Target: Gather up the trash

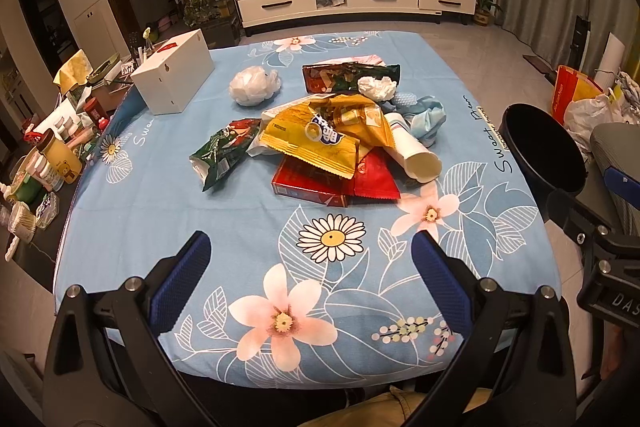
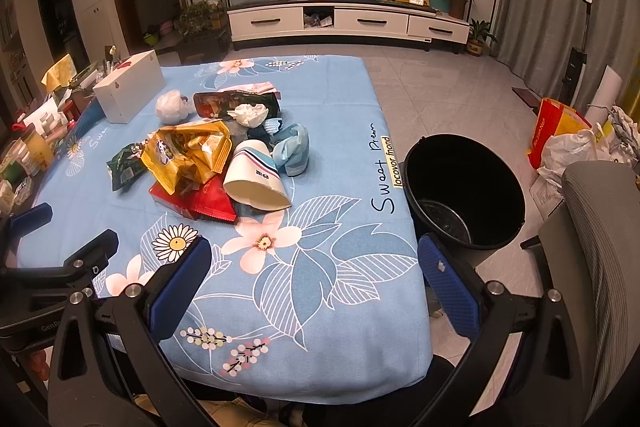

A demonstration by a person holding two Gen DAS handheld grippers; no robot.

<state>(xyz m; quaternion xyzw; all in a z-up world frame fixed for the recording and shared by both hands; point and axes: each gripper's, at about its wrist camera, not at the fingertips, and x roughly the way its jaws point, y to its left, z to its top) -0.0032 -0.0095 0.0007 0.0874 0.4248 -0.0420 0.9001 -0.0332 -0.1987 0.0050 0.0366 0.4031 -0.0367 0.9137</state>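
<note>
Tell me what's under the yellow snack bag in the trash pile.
Under the yellow bag lie a flat red box and a red wrapper, with a green wrapper tucked under its left edge. Anything beneath its middle is covered.

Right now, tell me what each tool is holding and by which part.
Nothing is held. The left tool and the right tool are both open above the tablecloth, short of the trash pile.
</note>
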